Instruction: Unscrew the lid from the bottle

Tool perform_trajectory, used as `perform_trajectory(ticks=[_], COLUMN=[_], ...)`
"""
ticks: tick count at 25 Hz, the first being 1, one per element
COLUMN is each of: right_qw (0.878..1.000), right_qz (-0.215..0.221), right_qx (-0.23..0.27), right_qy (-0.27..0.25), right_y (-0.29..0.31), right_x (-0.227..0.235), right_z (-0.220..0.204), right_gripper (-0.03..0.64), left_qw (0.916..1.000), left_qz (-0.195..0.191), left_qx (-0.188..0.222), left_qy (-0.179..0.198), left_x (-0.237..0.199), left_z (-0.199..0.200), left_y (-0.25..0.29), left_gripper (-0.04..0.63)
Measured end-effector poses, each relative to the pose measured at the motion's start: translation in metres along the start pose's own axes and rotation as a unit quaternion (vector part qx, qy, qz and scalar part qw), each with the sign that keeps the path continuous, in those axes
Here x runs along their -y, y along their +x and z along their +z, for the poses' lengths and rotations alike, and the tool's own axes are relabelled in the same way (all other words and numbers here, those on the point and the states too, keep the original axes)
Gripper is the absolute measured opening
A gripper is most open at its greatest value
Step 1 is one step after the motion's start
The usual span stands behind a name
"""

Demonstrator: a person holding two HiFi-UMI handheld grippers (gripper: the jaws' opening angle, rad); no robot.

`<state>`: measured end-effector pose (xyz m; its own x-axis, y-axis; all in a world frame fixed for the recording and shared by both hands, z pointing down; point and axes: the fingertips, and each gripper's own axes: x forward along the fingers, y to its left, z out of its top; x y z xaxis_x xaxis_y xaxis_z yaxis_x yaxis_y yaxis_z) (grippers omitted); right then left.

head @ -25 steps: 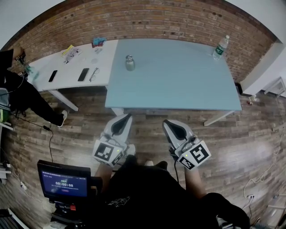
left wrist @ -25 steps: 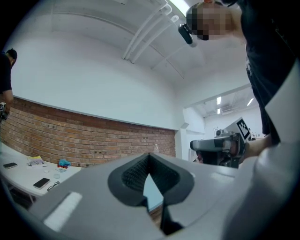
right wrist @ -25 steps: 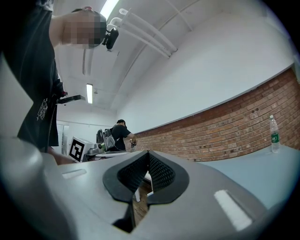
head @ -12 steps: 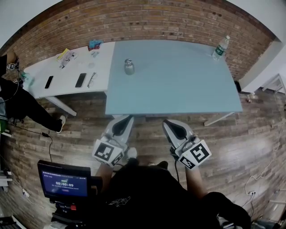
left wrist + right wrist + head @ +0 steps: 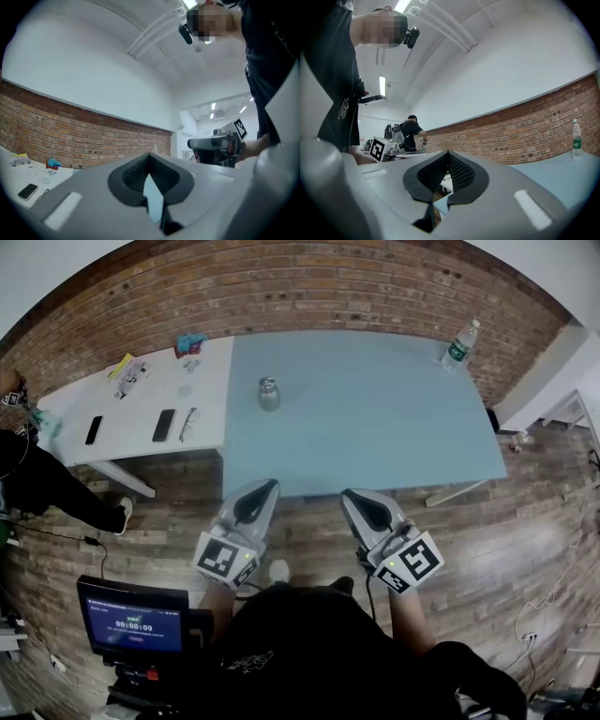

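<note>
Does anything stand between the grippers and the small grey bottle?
Nothing visible does. Only bare blue table lies between the small grey bottle and the left gripper and right gripper; the water bottle stands aside.

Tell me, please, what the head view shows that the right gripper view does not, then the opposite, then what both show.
Only the head view: the small metal bottle, two phones on the white table, and the timer screen.

Only the right gripper view: the ceiling lights and the head camera.

Both: the blue table, the plastic water bottle at its far corner, the brick wall, and the left gripper and right gripper, fingers shut and empty.
</note>
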<state>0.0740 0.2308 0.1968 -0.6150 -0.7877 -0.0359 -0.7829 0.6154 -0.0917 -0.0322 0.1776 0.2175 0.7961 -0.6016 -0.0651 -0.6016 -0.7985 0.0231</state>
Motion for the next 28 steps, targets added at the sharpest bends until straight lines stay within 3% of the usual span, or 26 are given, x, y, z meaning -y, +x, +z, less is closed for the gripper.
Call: perform_trajectory(ticks=[7, 21, 28], right_qw=[1.0, 1.0, 1.0], right_qz=[-0.015, -0.009, -0.011], right_qx=[-0.004, -0.001, -0.006], right_qy=[0.003, -0.009, -0.006], right_y=[0.042, 0.057, 0.077], right_x=[-0.001, -0.006, -0.012], right_z=[-0.002, -0.006, -0.007], right_gripper=[0.002, 0.002, 0.002], left_qw=[0.9999, 0.9995, 0.9992], left_qz=[-0.009, -0.003, -0.025], left_qx=[0.006, 0.03, 0.029], left_qy=[-0.007, 0.012, 0.009], left_x=[-0.048, -0.062, -0.076], left_z=[0.001, 0.006, 0.005], left_y=[0.003, 0.002, -0.001], left_gripper=[0.0, 0.0, -0.002])
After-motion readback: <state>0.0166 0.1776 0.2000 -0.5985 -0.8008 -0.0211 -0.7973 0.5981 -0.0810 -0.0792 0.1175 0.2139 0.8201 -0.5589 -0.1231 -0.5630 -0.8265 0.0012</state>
